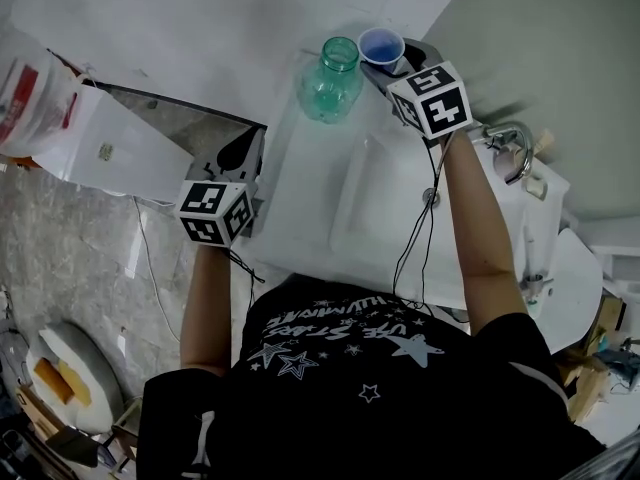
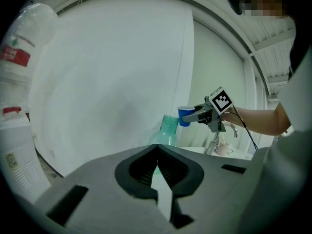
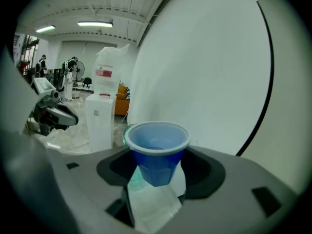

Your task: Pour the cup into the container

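Note:
A small blue cup (image 1: 381, 46) with a white rim is held upright, and my right gripper (image 1: 392, 68) is shut on it. In the right gripper view the cup (image 3: 158, 140) fills the space between the jaws of the right gripper (image 3: 157, 172). I cannot tell what is inside it. A clear green bottle (image 1: 329, 80) with an open mouth stands on the white counter (image 1: 300, 208), just left of the cup. The cup mostly hides the bottle (image 3: 126, 130) in the right gripper view. My left gripper (image 1: 243, 156) hangs at the counter's left edge. Its jaws (image 2: 157, 150) are shut and empty.
A sink basin (image 1: 385, 218) is sunk into the counter, with a chrome faucet (image 1: 514, 144) on its right. A white water dispenser (image 1: 70, 118) stands on the marble floor at the left. A white wall rises behind the bottle.

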